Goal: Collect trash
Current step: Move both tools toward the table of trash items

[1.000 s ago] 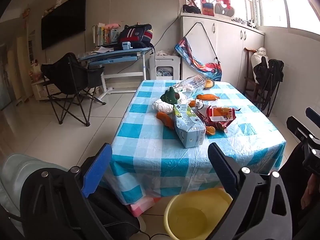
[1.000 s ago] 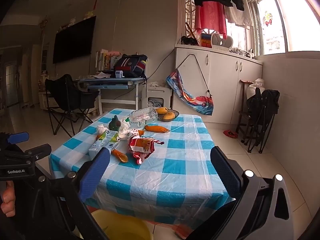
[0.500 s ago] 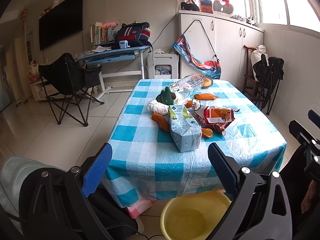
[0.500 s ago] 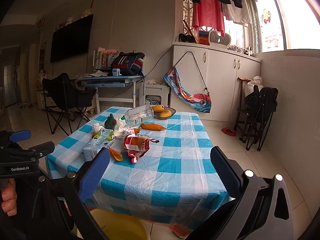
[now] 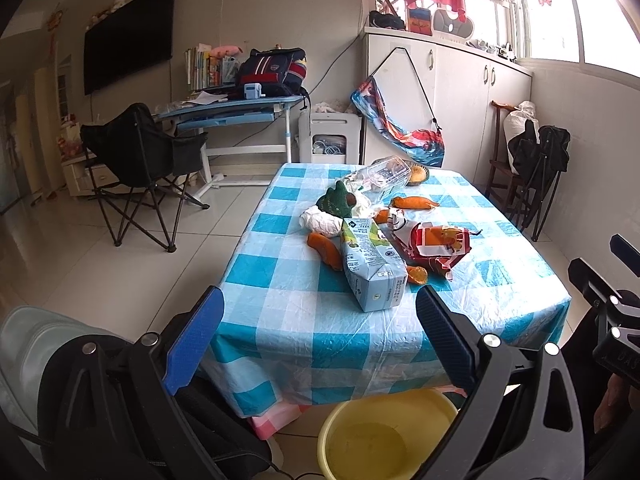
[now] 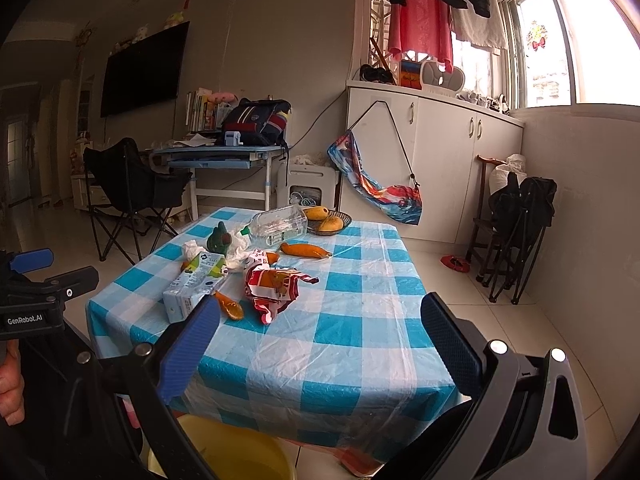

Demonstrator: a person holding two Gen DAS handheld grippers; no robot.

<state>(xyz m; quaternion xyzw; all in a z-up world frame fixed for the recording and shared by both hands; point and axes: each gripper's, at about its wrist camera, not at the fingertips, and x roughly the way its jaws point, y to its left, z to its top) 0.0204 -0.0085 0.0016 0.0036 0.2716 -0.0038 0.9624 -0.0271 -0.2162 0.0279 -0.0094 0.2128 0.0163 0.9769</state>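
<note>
A table with a blue checked cloth (image 5: 320,320) (image 6: 360,340) holds trash: a milk carton (image 5: 372,268) (image 6: 196,286), a red snack wrapper (image 5: 436,246) (image 6: 272,284), crumpled white paper (image 5: 322,220), a clear plastic bottle (image 5: 384,174) (image 6: 280,222), orange peels (image 5: 324,248) and a carrot (image 6: 306,250). My left gripper (image 5: 320,332) is open and empty, short of the table's near edge. My right gripper (image 6: 320,344) is open and empty over the near corner. A yellow bucket (image 5: 384,436) (image 6: 240,456) stands on the floor under the table edge.
A green toy (image 5: 336,202) and a bowl of mangoes (image 6: 328,220) are on the table. A black folding chair (image 5: 140,160) and a desk (image 5: 232,108) stand at the back left. White cabinets (image 5: 460,100) and folded chairs (image 6: 516,224) are on the right.
Both grippers have moved closer to the table; the table and trash appear slightly larger. Both stay open and empty.
</note>
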